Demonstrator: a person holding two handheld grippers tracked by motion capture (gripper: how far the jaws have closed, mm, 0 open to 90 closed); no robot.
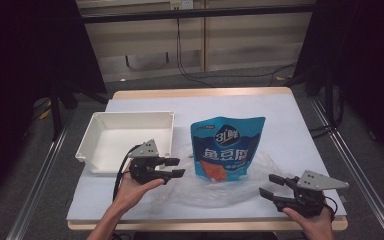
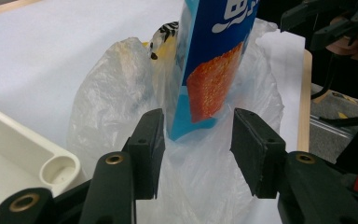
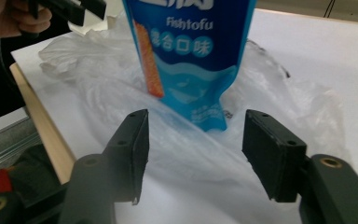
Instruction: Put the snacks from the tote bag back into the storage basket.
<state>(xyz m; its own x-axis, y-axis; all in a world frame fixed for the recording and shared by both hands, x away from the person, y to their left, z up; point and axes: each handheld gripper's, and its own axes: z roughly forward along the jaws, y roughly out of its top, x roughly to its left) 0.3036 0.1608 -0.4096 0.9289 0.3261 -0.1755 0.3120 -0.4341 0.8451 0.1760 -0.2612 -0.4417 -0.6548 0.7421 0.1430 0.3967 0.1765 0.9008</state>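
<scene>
Two open grippers [image 1: 176, 167] [image 1: 272, 186] flanking upright blue pouch [image 1: 226, 147].

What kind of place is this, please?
Probably a recording lab, not a home: a white-covered wooden table stands between dark black curtains, with loose cables on the grey floor behind.

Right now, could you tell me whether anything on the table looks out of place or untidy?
The blue snack pouch stands upright on a crumpled clear plastic bag that sprawls across the table. The white tray beside it holds nothing. Nothing looks spilled or torn.
</scene>
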